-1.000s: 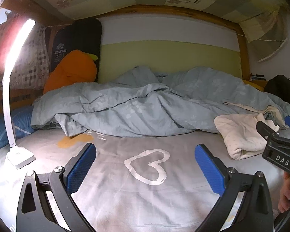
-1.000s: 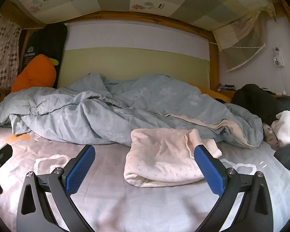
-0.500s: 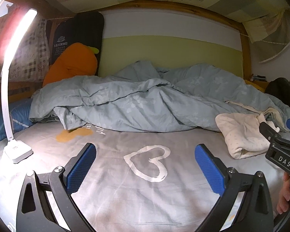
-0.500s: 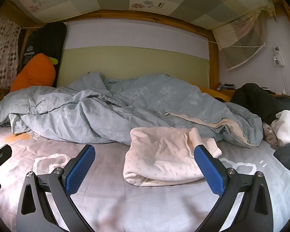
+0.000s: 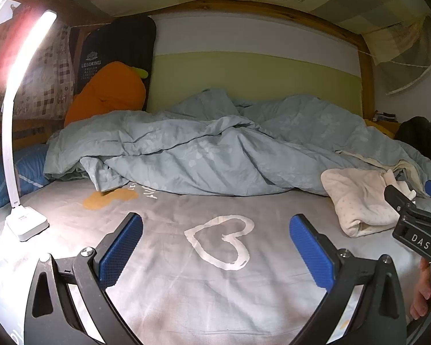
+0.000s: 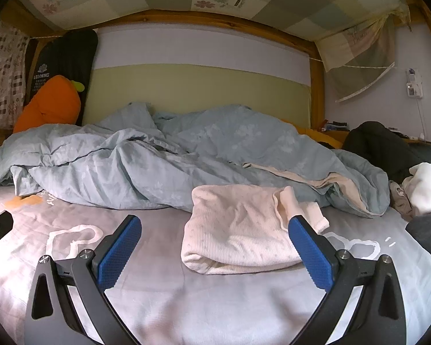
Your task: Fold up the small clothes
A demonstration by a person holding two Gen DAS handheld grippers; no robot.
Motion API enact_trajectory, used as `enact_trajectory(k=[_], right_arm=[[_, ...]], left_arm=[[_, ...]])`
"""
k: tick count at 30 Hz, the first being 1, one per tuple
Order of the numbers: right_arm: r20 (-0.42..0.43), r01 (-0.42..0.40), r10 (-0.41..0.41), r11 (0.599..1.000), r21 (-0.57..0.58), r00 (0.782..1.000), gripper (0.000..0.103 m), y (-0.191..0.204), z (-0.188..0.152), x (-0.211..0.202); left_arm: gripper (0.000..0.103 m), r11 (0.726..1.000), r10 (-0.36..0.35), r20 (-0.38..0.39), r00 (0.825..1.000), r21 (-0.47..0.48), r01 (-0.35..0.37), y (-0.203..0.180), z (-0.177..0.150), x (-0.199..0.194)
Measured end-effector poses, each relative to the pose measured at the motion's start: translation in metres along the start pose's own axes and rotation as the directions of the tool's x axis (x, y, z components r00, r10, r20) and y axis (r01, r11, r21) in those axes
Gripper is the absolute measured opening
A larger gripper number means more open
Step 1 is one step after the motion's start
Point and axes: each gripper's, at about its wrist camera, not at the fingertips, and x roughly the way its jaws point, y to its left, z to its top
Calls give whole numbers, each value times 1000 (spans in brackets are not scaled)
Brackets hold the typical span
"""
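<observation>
**Both grippers spread wide over the bed, cream garment lying loose**

On the grey bedsheet (image 5: 163, 287), printed with a white heart outline (image 5: 219, 240), the left gripper (image 5: 215, 244) hovers with its 2 blue-padded fingers (image 5: 120, 247) far apart and nothing between them. Its view takes in a lit white desk lamp (image 5: 23, 221) standing on the sheet at the left, an orange carrot-shaped plush (image 5: 106, 95) propped against the headboard, and a rumpled pale-blue duvet (image 5: 215, 149) heaped across the far half of the bed.

Off to the right in that view, the small cream garment (image 5: 356, 201) lies bunched on the sheet, its far edge touching the duvet. From the right wrist view the same cream garment (image 6: 238, 230) sits directly ahead of the right gripper (image 6: 215, 244), whose jaws are likewise spread wide; the right-hand finger overlaps the cloth in the picture, though contact looks unlikely and cannot be confirmed. A person's hand (image 5: 423, 290) shows at the lower right edge of the left view, behind the black frame marked DAS. White and dark clothing (image 6: 425, 184) is piled at the far right of the bed
</observation>
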Motion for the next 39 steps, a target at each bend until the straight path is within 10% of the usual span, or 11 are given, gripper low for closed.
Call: enact_trajectory(k=[39], right_arm=[[-8,-9,9,1000,-11,1000,103,-2,0,5]], left_arm=[[102,998,-19,27,999,52,18,-8,-2,-6]])
